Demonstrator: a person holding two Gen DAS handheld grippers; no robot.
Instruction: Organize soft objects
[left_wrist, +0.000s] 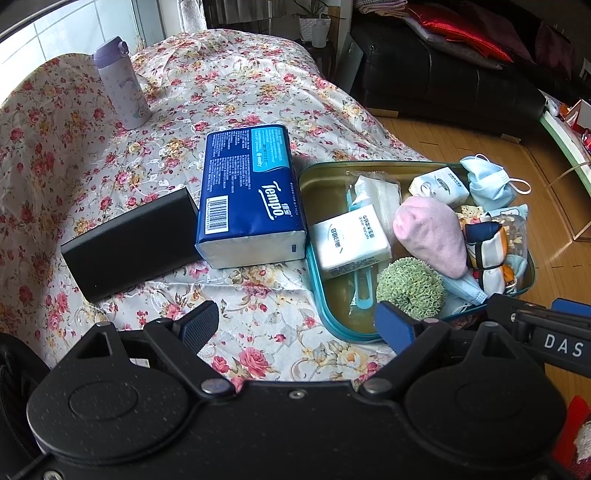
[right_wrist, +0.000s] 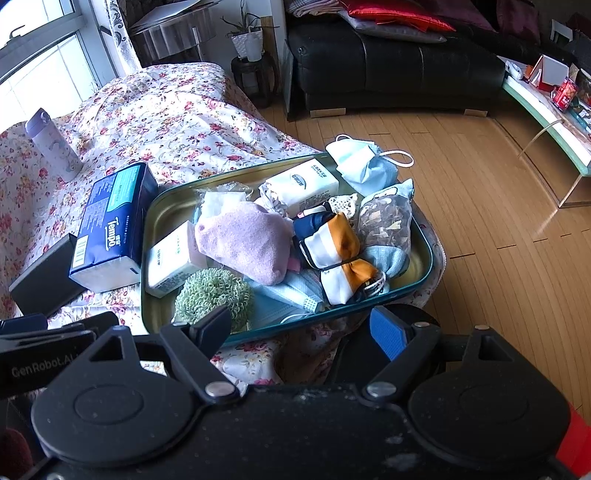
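A teal-rimmed metal tray (left_wrist: 321, 177) (right_wrist: 162, 206) sits on the floral-covered table. It holds a pink cloth (left_wrist: 430, 234) (right_wrist: 243, 240), a green scrubber ball (left_wrist: 412, 288) (right_wrist: 212, 293), white tissue packs (left_wrist: 349, 240) (right_wrist: 173, 258), face masks (left_wrist: 487, 182) (right_wrist: 364, 162), a striped scarf bundle (left_wrist: 487, 251) (right_wrist: 332, 251) and a sachet (right_wrist: 386, 221). A blue Tempo tissue pack (left_wrist: 249, 195) (right_wrist: 110, 225) lies left of the tray. My left gripper (left_wrist: 297, 326) is open and empty above the cloth near the tray's front-left corner. My right gripper (right_wrist: 301, 332) is open and empty at the tray's front rim.
A black box (left_wrist: 129, 245) (right_wrist: 44, 277) lies left of the blue pack. A purple bottle (left_wrist: 120, 83) (right_wrist: 53, 142) stands at the back left. A black sofa (right_wrist: 388, 66), wooden floor (right_wrist: 480, 221) and a low glass table (right_wrist: 546, 110) are to the right.
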